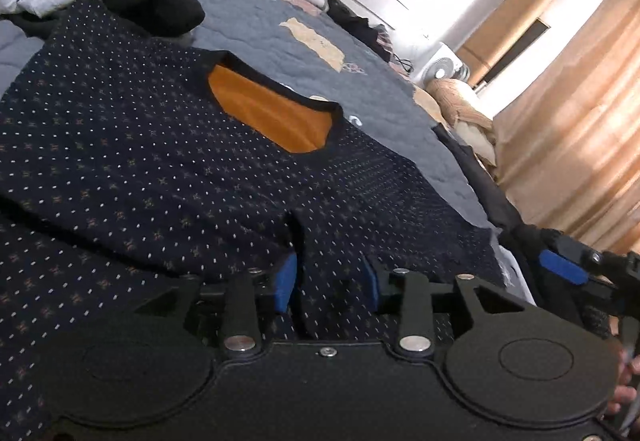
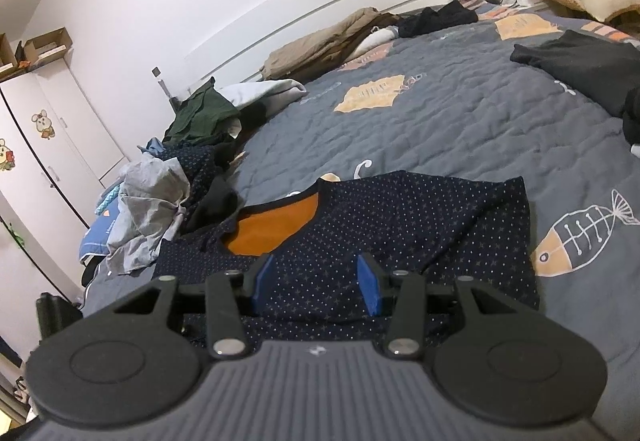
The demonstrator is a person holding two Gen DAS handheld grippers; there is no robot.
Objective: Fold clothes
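1. Left wrist view: the shirt (image 1: 140, 145) is lying spread on the bed (image 1: 280, 25), orange lining up. The left gripper (image 1: 330, 281) is standing with fingers (image 1: 286, 281) apart, a raised fold of cloth sitting between them, not pinched.
2. Right wrist view: the right gripper (image 2: 316, 285) is hovering over the shirt (image 2: 400, 225), fingers (image 2: 368, 285) spread, gripping nothing.
3. It is looking soft, light and limp; hems or shoulders are seeming the best holds.
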